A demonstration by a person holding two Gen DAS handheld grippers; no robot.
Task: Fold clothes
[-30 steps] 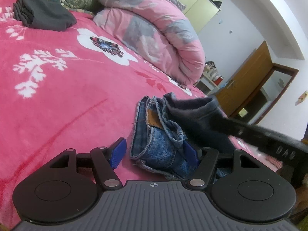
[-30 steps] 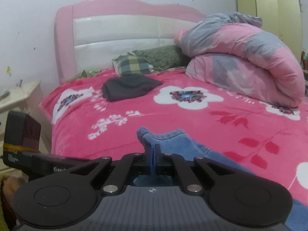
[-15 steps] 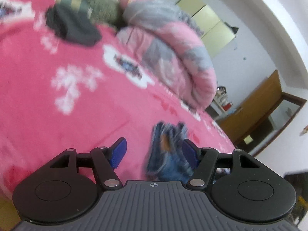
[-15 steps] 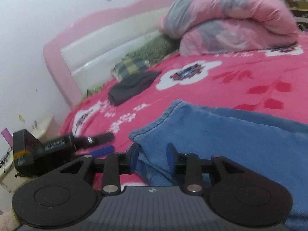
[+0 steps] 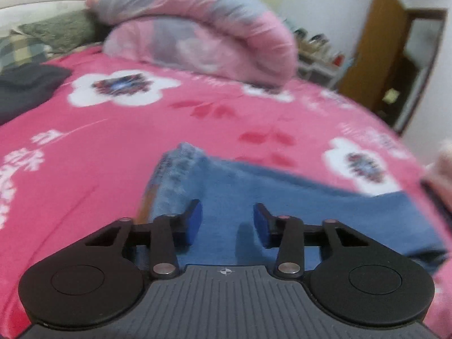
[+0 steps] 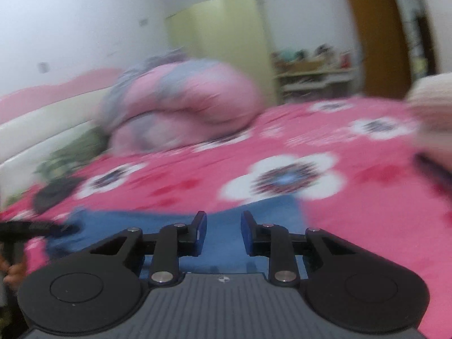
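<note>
Blue jeans lie stretched across the pink flowered bedspread, the waistband end bunched at the left. My left gripper hovers low over the denim near that end. Its jaws are closing; the blue pads stand apart and only flat cloth shows beneath the gap. In the blurred right wrist view, my right gripper hangs over the other end of the jeans. Its jaws are closing too, with the pads apart and not pressing on anything. The left gripper's black finger shows at that view's left edge.
A rolled pink-and-grey quilt fills the far side of the bed. A dark folded garment and pillows lie by the headboard. A wooden door and a pale wardrobe stand beyond. A pale sleeve shows at the right.
The right gripper let go of the jeans' edge and swung right along them. The left gripper's jaws narrowed and it turned towards the quilt. The jeans went from bunched to stretched out.
</note>
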